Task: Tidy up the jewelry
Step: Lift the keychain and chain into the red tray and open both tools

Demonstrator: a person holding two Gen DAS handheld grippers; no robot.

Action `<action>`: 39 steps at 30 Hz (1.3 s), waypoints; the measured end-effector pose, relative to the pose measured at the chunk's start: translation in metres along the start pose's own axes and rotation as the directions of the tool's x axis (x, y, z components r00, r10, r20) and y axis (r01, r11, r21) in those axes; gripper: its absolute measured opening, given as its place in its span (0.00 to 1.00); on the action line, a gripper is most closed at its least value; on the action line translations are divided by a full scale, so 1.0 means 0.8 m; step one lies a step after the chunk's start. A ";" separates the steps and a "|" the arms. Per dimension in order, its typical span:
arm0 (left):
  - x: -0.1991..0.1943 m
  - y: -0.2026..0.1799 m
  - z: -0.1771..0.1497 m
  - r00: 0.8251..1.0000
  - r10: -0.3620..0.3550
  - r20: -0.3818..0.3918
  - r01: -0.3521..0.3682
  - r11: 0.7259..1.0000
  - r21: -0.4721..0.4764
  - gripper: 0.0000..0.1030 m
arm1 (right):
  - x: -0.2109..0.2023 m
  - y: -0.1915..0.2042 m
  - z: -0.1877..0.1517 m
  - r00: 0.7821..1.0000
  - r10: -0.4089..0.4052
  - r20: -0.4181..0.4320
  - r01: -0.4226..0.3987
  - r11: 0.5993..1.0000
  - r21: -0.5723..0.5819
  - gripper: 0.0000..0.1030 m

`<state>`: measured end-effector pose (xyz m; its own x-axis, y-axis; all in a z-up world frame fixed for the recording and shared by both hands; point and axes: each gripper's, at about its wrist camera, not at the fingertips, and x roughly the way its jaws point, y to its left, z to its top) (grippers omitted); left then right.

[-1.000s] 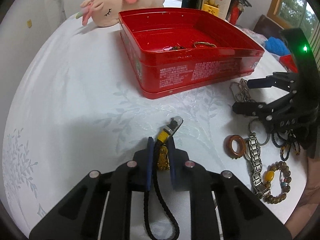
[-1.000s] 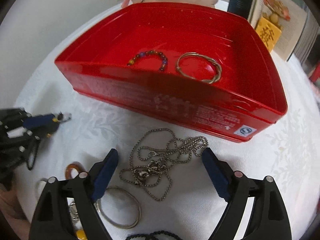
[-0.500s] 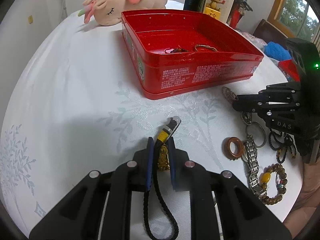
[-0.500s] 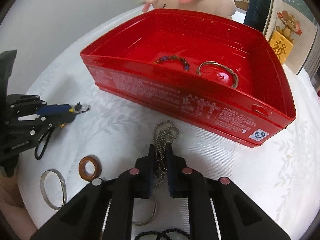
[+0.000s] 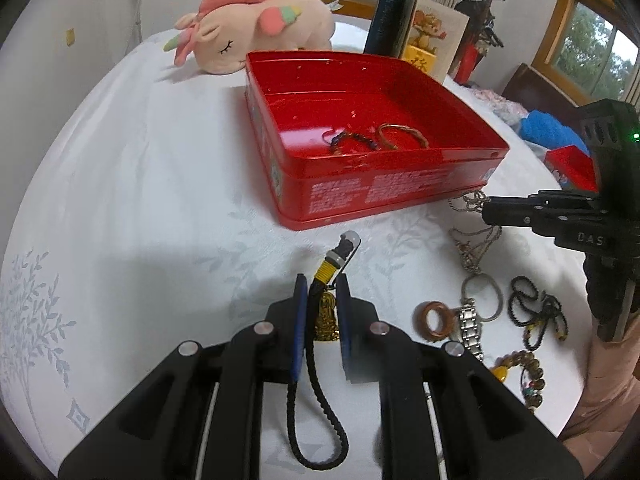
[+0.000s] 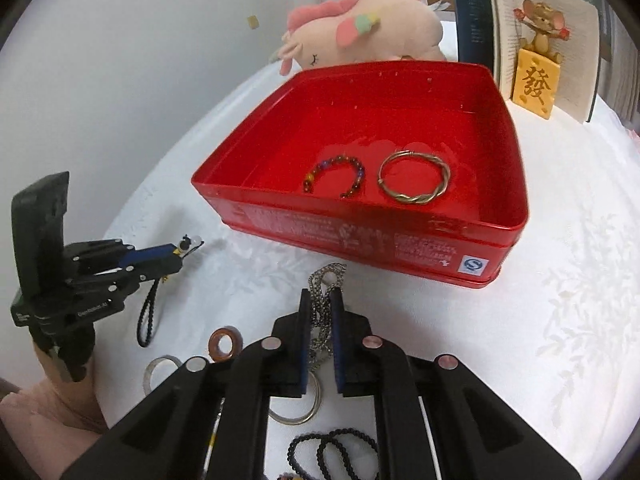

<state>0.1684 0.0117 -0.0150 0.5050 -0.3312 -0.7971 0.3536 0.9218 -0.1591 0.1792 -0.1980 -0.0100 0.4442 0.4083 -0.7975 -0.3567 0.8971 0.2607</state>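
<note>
An open red tin stands on the white tablecloth and holds a beaded bracelet and a twisted metal bangle. My left gripper is shut on a black-cord charm with a gold pendant, held above the cloth in front of the tin. My right gripper is shut on a silver ball-chain necklace, lifted near the tin's front wall. The necklace hangs from it in the left wrist view.
Loose jewelry lies on the cloth: a brown ring, a metal watch band, black bead strings, a wooden bead bracelet, a silver bangle. A plush unicorn and an open book stand behind the tin.
My right gripper closed on the chain necklace and lifted it toward the tin. My left gripper rose with the cord charm still held.
</note>
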 end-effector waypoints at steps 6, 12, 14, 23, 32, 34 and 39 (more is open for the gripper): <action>0.006 -0.003 -0.001 1.000 -0.001 -0.018 0.001 1.000 0.002 0.13 | 0.037 0.012 -0.009 0.990 -0.078 -0.122 0.073 0.996 -0.044 0.14; 0.007 -0.001 0.000 1.000 -0.008 -0.026 0.008 1.000 0.001 0.13 | 0.039 0.019 -0.013 0.988 -0.082 -0.129 0.074 0.995 -0.061 0.42; 0.008 -0.002 0.000 1.000 -0.008 -0.028 0.008 1.000 0.003 0.13 | 0.040 0.020 -0.015 0.987 -0.095 -0.131 0.085 0.993 -0.080 0.42; 0.012 0.000 0.000 0.999 -0.004 -0.038 0.004 1.000 -0.004 0.13 | 0.039 0.034 -0.025 0.985 -0.126 -0.121 0.106 0.982 -0.154 0.29; 0.014 0.002 0.000 0.999 -0.002 -0.048 0.002 1.000 -0.011 0.13 | 0.030 0.029 -0.036 0.992 -0.062 -0.109 0.051 0.994 -0.095 0.12; 0.014 0.002 0.001 0.999 -0.003 -0.045 0.003 1.000 -0.017 0.13 | 0.026 0.018 -0.031 0.994 -0.033 -0.103 0.027 0.998 -0.056 0.12; 0.004 0.002 0.004 1.000 -0.018 -0.019 0.017 0.999 -0.032 0.12 | -0.006 0.002 -0.025 0.998 0.050 -0.037 -0.050 0.999 -0.004 0.11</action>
<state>0.1731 0.0113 -0.0161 0.4838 -0.3436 -0.8049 0.3369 0.9220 -0.1911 0.1596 -0.2020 -0.0165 0.3951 0.4462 -0.8030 -0.3816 0.8749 0.2983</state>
